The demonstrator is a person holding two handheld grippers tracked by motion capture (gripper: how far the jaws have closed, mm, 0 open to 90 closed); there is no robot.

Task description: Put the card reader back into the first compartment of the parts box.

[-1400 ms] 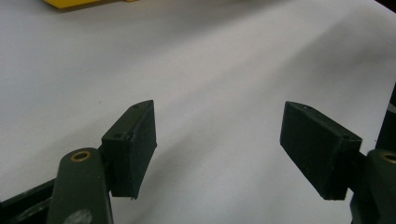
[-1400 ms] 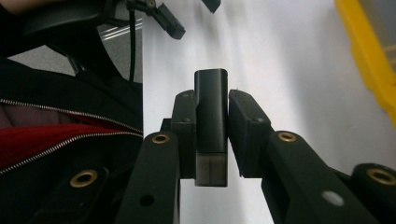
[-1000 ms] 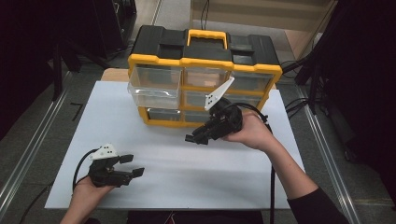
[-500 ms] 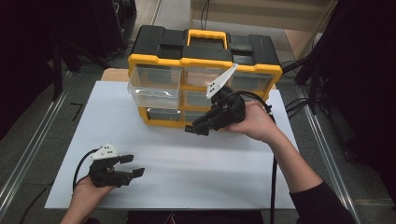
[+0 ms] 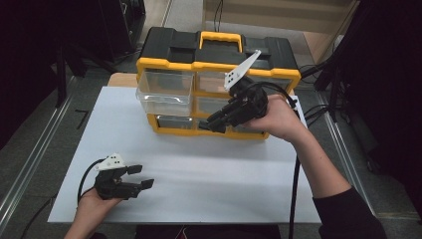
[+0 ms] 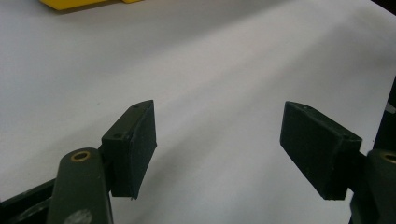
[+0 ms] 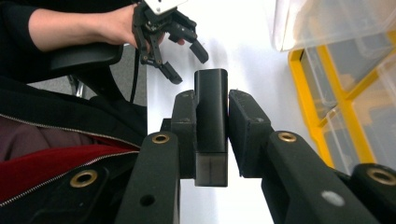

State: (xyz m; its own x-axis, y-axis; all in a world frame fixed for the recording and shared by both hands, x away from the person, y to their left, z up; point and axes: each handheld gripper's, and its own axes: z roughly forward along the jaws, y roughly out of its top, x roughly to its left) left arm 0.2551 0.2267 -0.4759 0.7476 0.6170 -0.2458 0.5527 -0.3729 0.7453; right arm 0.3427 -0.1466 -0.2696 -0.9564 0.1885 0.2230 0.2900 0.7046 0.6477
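Up close, the right tongs point(image 7: 211, 135) clamp a dark block point(image 7: 211, 126).

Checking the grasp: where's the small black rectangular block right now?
The small black rectangular block is clamped between the right gripper's jaws, held in the air before the lower drawers of the yellow-and-black drawer organizer, right of its pulled-out clear drawer.

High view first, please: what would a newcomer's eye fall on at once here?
The yellow and black drawer organizer at the far edge of the white table stands out, its clear top-left drawer pulled forward. In front of its lower right drawers, the right tool is clamped on a small black block. The left tool rests open near the table's near-left corner.
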